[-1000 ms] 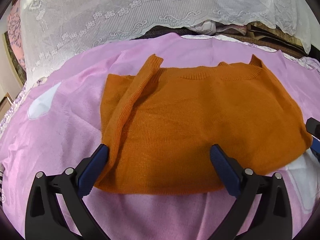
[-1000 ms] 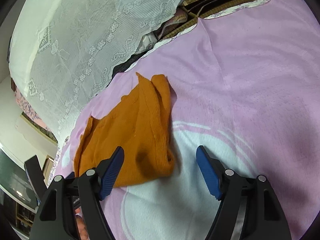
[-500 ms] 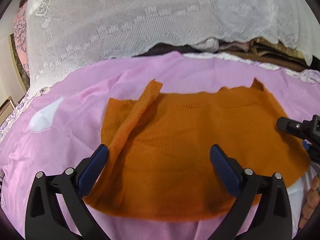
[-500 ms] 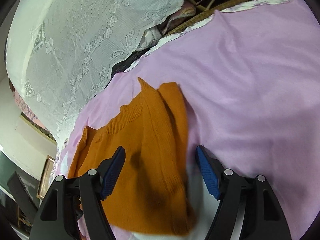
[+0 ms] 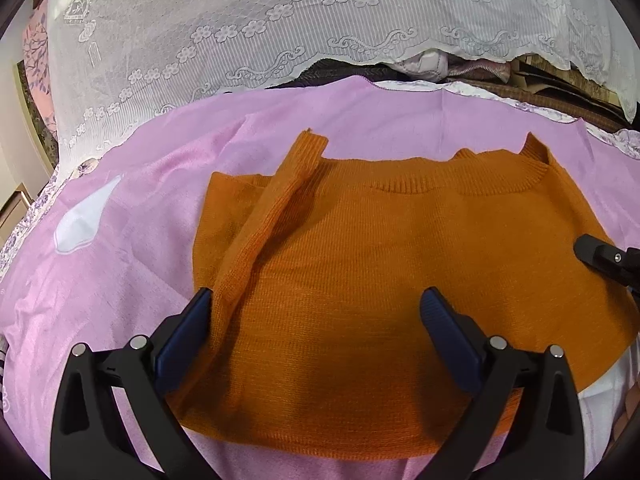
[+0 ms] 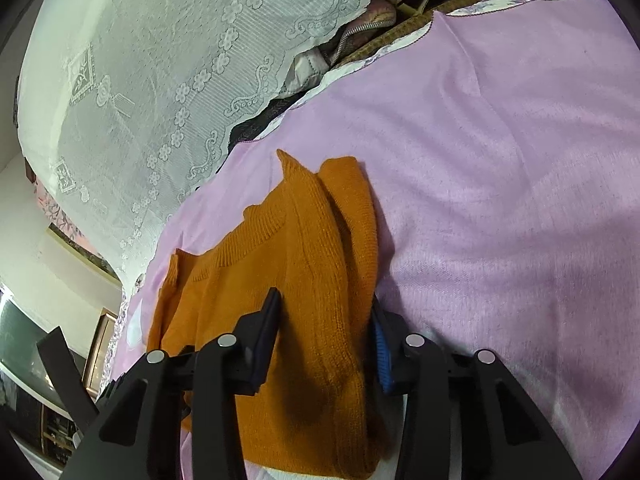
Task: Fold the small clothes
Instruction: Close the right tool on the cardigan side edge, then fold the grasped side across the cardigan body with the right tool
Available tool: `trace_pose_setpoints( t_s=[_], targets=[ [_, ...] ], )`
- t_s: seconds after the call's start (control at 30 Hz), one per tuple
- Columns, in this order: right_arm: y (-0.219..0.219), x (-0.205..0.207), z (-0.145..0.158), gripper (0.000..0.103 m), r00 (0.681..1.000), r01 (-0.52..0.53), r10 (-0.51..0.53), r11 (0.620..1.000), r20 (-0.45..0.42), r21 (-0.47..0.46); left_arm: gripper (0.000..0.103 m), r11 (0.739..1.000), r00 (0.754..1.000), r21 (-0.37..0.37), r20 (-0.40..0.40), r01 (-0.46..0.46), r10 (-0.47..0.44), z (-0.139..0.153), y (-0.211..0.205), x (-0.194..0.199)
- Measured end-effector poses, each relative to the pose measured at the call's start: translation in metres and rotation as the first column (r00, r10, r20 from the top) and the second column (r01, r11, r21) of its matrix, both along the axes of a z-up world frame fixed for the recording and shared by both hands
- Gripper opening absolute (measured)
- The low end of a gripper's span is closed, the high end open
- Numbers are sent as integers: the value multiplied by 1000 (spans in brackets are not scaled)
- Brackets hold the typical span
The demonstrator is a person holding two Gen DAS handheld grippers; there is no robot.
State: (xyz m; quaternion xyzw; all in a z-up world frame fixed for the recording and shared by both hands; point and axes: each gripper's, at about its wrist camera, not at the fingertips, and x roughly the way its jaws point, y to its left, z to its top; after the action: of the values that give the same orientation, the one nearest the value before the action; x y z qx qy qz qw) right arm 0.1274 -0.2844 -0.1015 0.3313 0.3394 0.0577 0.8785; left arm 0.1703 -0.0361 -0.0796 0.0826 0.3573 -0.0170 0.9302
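Right gripper (image 6: pixel 324 336), jaws closing astride the orange sweater's (image 6: pixel 304 280) folded side edge, which runs lengthwise straight ahead of it on the pink blanket (image 6: pixel 500 200), seemingly not yet pinching; left gripper (image 5: pixel 316 320) spread over the hem.

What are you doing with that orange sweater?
A person is folding the sweater on a pink blanket with two tongs. Both sleeves are already folded in. The right tongs are closing around the sweater's right edge. The left tongs are open over the bottom left part, not gripping anything.
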Motion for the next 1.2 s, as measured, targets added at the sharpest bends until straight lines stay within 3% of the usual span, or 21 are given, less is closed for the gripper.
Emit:
trace_pose_setpoints(
  t_s=[0.1,0.3,0.6,0.8,0.97,1.07,1.2],
  targets=[
    [0,0,0,42,1000,-1,1,1000,0,-3,99,1000,1000,-1,-1,1,-1,0,0,0],
    [0,-3,3,27,1000,8,-8,1000,26,-6,99,1000,1000,0,0,1,-1,0,0,0],
    [1,-5,7,24,999,10,-10,1000,46,-14,99,1000,999,-20,28,-15,16,8,8,-8],
    [-5,-3,1,24,1000,9,-10,999,25,36,99,998,999,-52,27,-35,36,22,35,-19],
    [-3,-5,6,22,999,15,-17,999,49,30,99,1000,1000,-9,17,-25,25,31,71,-32],
    [1,-8,14,21,997,12,-12,1000,73,-2,99,1000,999,12,23,-28,28,19,95,-43],
    [5,-10,22,19,997,12,-11,1000,80,-20,99,988,994,-140,-100,-62,48,-2,123,-32]
  ],
)
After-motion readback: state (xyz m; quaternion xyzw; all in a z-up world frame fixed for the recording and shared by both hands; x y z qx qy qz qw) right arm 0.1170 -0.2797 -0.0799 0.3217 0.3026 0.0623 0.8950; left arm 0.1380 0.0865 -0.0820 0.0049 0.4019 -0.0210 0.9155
